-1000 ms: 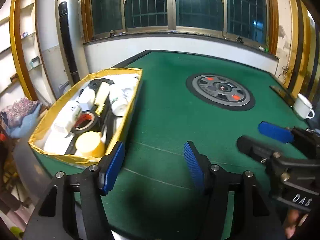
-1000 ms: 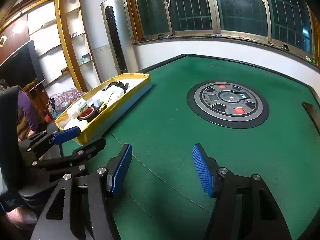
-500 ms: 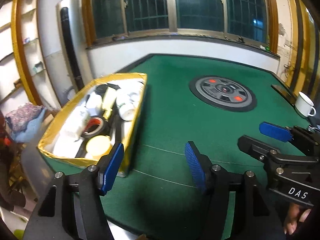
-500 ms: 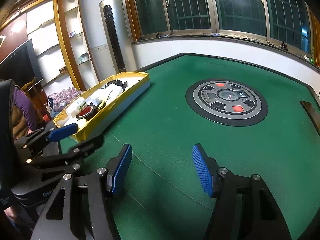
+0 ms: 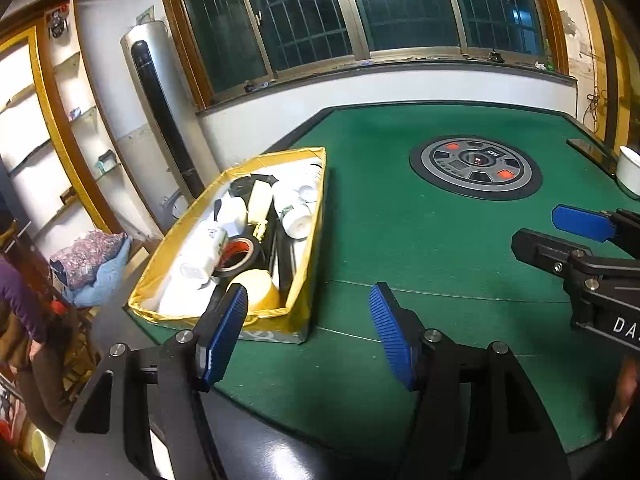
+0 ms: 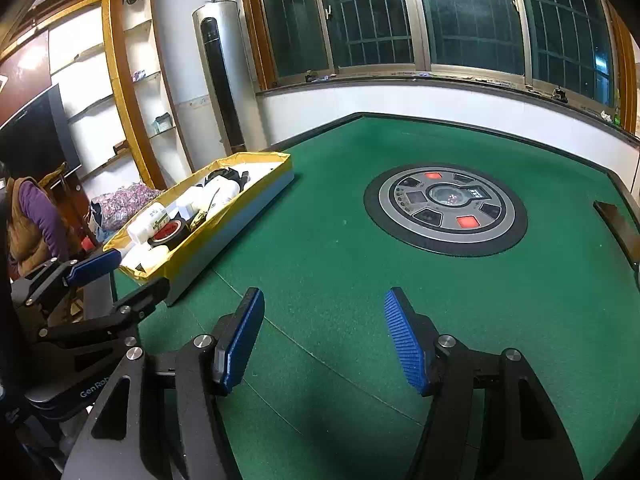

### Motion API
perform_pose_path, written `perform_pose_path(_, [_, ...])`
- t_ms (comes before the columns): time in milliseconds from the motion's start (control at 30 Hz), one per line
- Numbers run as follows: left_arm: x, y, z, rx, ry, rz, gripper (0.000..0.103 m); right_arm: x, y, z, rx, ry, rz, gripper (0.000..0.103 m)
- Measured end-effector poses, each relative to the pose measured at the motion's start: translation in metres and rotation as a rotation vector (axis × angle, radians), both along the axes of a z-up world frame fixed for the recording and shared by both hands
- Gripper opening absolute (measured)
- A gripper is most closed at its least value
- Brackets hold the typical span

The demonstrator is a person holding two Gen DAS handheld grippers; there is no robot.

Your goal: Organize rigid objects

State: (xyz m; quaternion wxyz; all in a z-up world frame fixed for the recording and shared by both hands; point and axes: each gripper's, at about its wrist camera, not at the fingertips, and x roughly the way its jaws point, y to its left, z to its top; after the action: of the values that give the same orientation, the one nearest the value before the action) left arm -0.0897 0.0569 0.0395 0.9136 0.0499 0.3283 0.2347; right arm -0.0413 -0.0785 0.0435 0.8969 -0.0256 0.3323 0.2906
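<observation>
A yellow-lined box lies on the left side of the green table. It holds several items: white bottles, a black tape roll with a red core and a pale yellow lid. My left gripper hovers open just right of the box's near corner, nothing between its blue pads. My right gripper hangs open over bare felt nearer the middle, also with nothing in it.
A round grey control panel with red buttons sits in the table's centre. A white cup stands at the right edge. A person in a purple sleeve sits left of the table. Shelves and a tall air conditioner line the wall.
The left wrist view has swung and rolled, so the box now sits further right and closer to the left gripper. The right gripper has stayed still.
</observation>
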Motion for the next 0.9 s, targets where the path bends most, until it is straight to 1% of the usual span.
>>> perform_pose_path(267, [-0.003,-0.004,0.002,0.017,-0.002,-0.011,0.063,-0.001,0.001,0.001,0.001,-0.013,-0.004,0.058])
perform_pose_path(600, [-0.004,0.0,0.001,-0.013,-0.002,-0.01,0.063,-0.002,0.002,0.0,0.0,-0.007,-0.003,0.058])
perform_pose_path(633, [-0.004,0.001,0.0,-0.019,-0.002,-0.005,0.063,-0.001,0.002,0.0,0.0,-0.006,-0.004,0.058])
perform_pose_path(667, [-0.005,0.004,0.001,-0.044,-0.007,-0.011,0.063,-0.002,0.002,0.0,0.0,-0.005,-0.003,0.058])
perform_pose_path(733, [-0.009,0.01,0.004,-0.088,-0.043,-0.012,0.063,-0.001,0.002,-0.001,0.0,-0.004,-0.004,0.058])
perform_pose_path(800, [-0.013,0.014,0.007,-0.091,-0.07,0.006,0.063,-0.001,0.002,0.0,0.002,-0.004,-0.004,0.058])
perform_pose_path(900, [-0.014,0.019,0.008,-0.103,-0.08,0.02,0.063,-0.001,0.002,0.0,0.002,-0.004,-0.005,0.058])
